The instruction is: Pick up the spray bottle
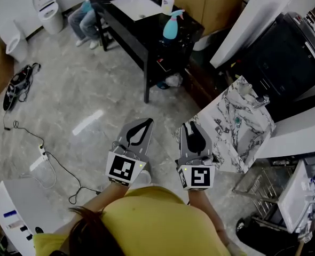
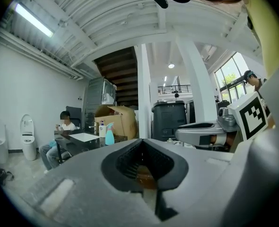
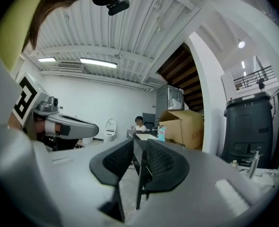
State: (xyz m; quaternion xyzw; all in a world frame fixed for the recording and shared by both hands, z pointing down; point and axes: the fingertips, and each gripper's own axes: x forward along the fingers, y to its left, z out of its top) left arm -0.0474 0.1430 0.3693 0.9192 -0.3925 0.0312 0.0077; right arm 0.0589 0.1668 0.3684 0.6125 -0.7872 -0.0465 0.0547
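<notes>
The teal spray bottle [image 1: 173, 25] stands on the near right corner of a black table [image 1: 131, 33], far ahead of both grippers. It shows small in the left gripper view [image 2: 109, 135] and in the right gripper view [image 3: 161, 135]. My left gripper [image 1: 148, 121] is held level over the floor, its fingertips together and nothing between them [image 2: 142, 143]. My right gripper [image 1: 190, 125] runs beside it, also level. A narrow gap shows between its pads [image 3: 135, 143], and nothing is in it.
A white pump bottle [image 1: 167, 3] and a white sheet [image 1: 136, 5] share the table. A person [image 1: 85, 17] sits at its far left. A marble counter [image 1: 237, 124] juts in close on the right. A cardboard box [image 1: 211, 4] stands behind the table. Cables [image 1: 56, 164] lie on the floor at left.
</notes>
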